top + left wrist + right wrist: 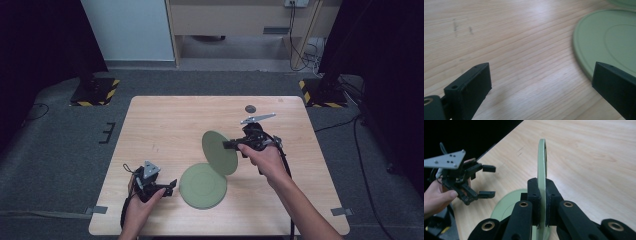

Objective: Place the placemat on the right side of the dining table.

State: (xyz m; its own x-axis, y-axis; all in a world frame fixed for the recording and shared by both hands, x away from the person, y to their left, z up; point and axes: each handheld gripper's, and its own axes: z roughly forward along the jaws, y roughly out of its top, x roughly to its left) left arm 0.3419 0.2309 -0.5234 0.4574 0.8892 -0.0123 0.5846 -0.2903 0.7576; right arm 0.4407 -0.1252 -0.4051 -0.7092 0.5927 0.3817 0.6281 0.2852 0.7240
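Two pale green plates are on view. One plate [202, 186] [609, 42] lies flat near the table's front edge. The other plate [220, 152] [542, 165] hangs on edge above it, tilted, with my right gripper [227, 145] [541, 202] shut on its rim. The flat plate [505, 206] also appears below those jaws. My left gripper [170, 187] [541, 82] hovers low just left of the flat plate, open, with bare wood between its jaws. In the right gripper view the left gripper [486, 181] stands open in a hand.
A small dark disc [250, 108] lies near the far edge of the wooden table [165, 130]. Two stands with hazard-striped bases [95, 92] [322, 92] sit on the floor beyond the far corners. Cables trail from both grippers.
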